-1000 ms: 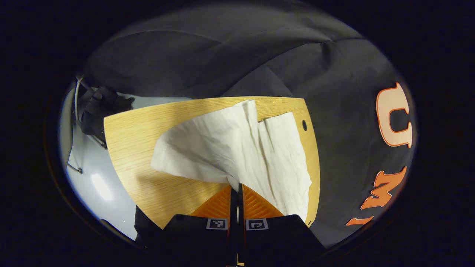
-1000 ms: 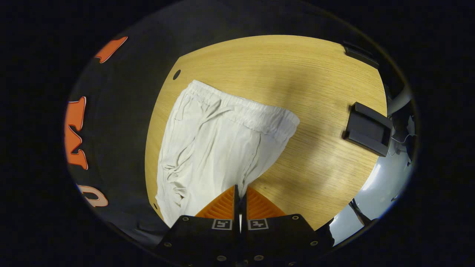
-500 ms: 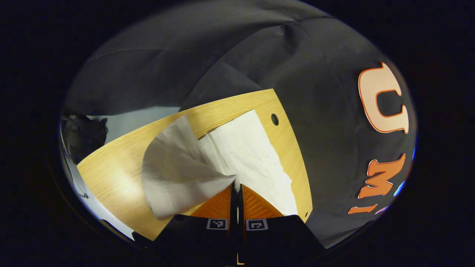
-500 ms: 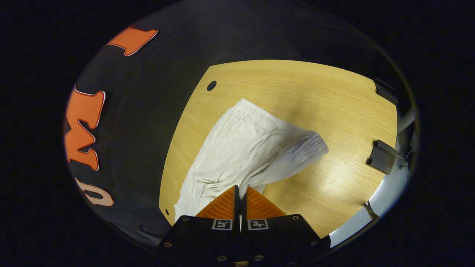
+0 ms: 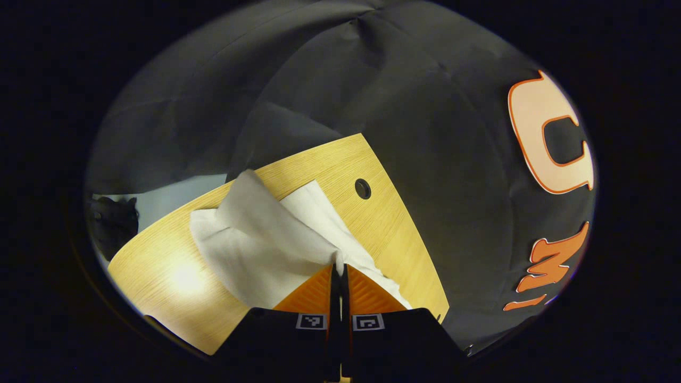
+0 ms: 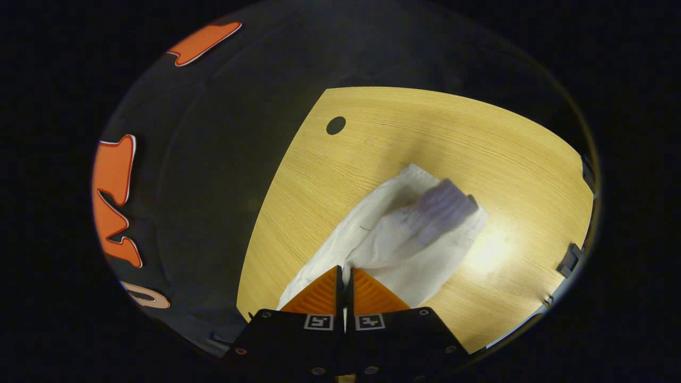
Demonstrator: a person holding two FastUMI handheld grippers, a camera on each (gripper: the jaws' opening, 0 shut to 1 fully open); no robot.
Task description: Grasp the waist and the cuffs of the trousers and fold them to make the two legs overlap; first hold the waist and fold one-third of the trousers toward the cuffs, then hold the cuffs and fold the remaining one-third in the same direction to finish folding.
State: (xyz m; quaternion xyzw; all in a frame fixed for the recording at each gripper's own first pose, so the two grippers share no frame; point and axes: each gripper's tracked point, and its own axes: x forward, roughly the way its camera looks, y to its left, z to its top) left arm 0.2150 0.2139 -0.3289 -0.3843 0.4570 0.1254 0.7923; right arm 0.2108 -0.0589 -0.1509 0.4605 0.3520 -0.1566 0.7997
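Where its two fingers meet at the bottom of the left gripper view, the left gripper [image 5: 338, 268] is pressed together on a pinch of the white trousers [image 5: 266, 239], the cloth rising in a small peak right at the fingertips. From that pinch a broad flap of the trousers is lifted and swung over to the left, lying across another layer that stays flat on the table [image 5: 159, 276]; a narrow band of cloth runs on to the right of the fingers along the table's far edge. In the right gripper view the right gripper [image 6: 345, 271] is likewise clamped on the trousers, its fingers closed with cloth caught between them. The cloth spreads up and to the right from there, doubled over itself, and its far end is raised and blurred. The trousers sit toward the near side of the wooden table, close to the edge by the booth's dark wall [image 5: 330, 80]. A round hole [image 6: 335, 125] pierces the tabletop beyond the cloth, apart from it.
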